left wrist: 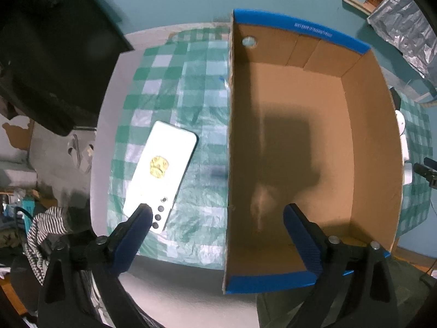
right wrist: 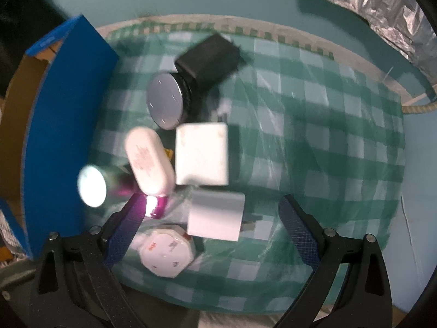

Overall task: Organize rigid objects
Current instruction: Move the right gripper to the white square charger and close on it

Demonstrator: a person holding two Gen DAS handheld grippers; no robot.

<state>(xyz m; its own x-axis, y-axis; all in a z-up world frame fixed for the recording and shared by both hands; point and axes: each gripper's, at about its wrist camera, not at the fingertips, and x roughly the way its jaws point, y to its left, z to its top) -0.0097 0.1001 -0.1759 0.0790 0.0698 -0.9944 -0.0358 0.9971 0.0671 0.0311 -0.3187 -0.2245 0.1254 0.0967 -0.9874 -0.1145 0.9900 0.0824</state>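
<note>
Rigid objects sit clustered on a green checked tablecloth (right wrist: pixel 314 125), seen from the right wrist camera looking straight down. A white charger block (right wrist: pixel 215 216) lies at 6 o'clock of the cluster, between the wide-apart jaws of the right gripper (right wrist: pixel 210 210), untouched. A white square block (right wrist: pixel 201 153) is at centre, a white oval case (right wrist: pixel 148 161) at 9 o'clock, and a round grey disc (right wrist: pixel 164 99) against a black box (right wrist: pixel 209 57) at 12 o'clock. An octagonal white adapter (right wrist: pixel 165 251) is partly hidden by the left finger. A shiny pink cylinder (right wrist: pixel 94 187) is blurred and hard to identify.

The left gripper (left wrist: pixel 215 213) also points down, jaws spread with nothing gripped, straddling the wall of an empty cardboard box (left wrist: pixel 363 125). One fingertip overlaps a white phone (left wrist: pixel 161 175) lying face down at 9 o'clock of the box.
</note>
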